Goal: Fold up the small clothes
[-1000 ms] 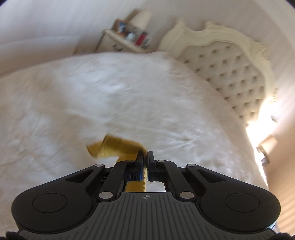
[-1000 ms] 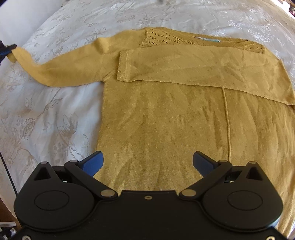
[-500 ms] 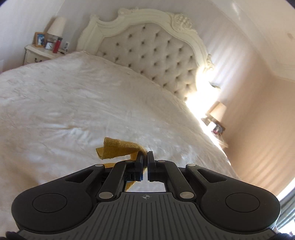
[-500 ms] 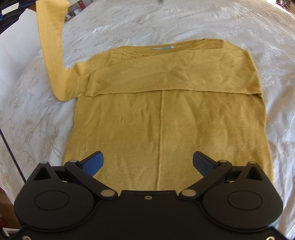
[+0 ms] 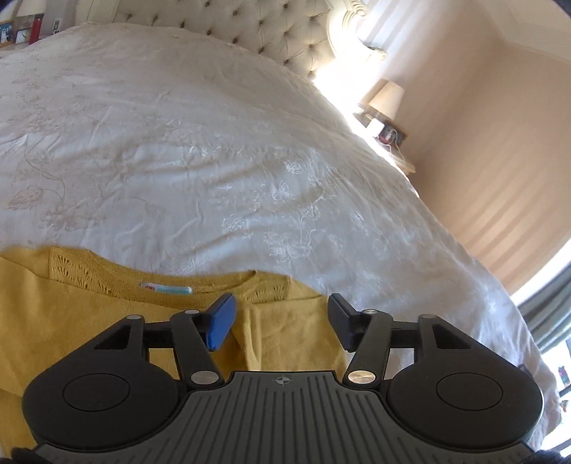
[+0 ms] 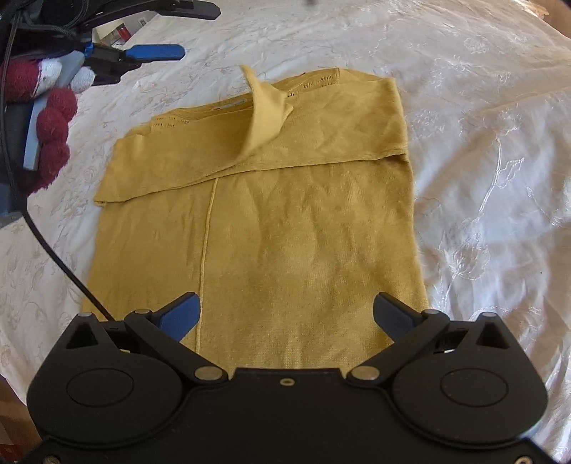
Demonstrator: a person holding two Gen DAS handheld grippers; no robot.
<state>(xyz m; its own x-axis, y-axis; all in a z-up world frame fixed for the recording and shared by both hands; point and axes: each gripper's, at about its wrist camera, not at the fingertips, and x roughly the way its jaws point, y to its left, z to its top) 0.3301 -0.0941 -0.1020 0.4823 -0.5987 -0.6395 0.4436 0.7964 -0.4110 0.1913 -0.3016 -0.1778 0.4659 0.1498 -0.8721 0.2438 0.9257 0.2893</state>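
the left claw (image 5: 280,323) stands released, its blue pad and black pad wide apart with nothing between them. directly under and ahead of it lies the neck end of the mustard sweater (image 5: 71,321); the neck label (image 5: 166,288) sits just ahead and left of the blue pad, and the knitted openwork of the shoulder runs off further left. beyond the fingertips the white bedspread (image 5: 214,142) stretches to a tufted headboard (image 5: 249,32), with a lamp (image 5: 387,98) on a side table far ahead to the right.

the right claw (image 6: 285,316) is also released — both pads spread wide, gripping nothing, poised above the hem end of the sweater (image 6: 285,232). the garment lies flat on the bedspread (image 6: 481,142), its body running straight ahead of this claw. one sleeve is folded flat across the chest, ahead of the fingertips. the other sleeve (image 6: 266,114) lies over it from the left shoulder, its cuff end curled upward and not flat; whether it is settled or mid-fall cannot be told. a raised seam line runs lengthwise just ahead of the blue pad. far ahead and left, the left claw (image 6: 171,32) shows above the bedspread — clear of the cloth, pads apart — held in a hand in a red and white glove (image 6: 50,117).
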